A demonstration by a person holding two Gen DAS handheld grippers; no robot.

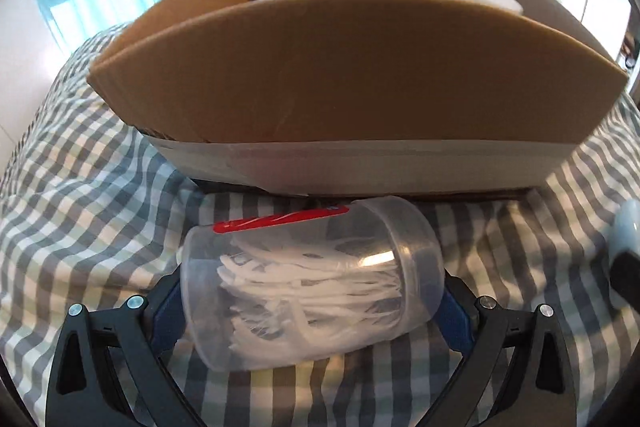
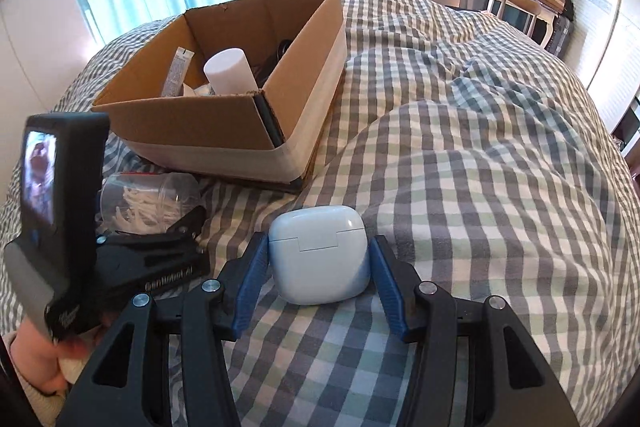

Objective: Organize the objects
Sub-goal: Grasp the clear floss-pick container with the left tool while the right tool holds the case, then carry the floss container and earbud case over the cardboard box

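Two grasps pending on the bed (image 2: 500,187): left hand-held gripper (image 1: 312,291) spread around the clear jar (image 1: 312,283), which lies crosswise between its fingers, lid rightward, pads seemingly just touching; cardboard box (image 1: 360,75) directly ahead. Right hand-held gripper (image 2: 318,263) spread, straddling the earbud case (image 2: 320,255), box ahead-left.

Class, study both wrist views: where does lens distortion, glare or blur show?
Left wrist view: the brown cardboard box has its straight rim bowed by the fisheye, and glare streaks the clear plastic jar of white floss picks. Right wrist view: the pale blue earbud case is sharp, while the frame edges smear.
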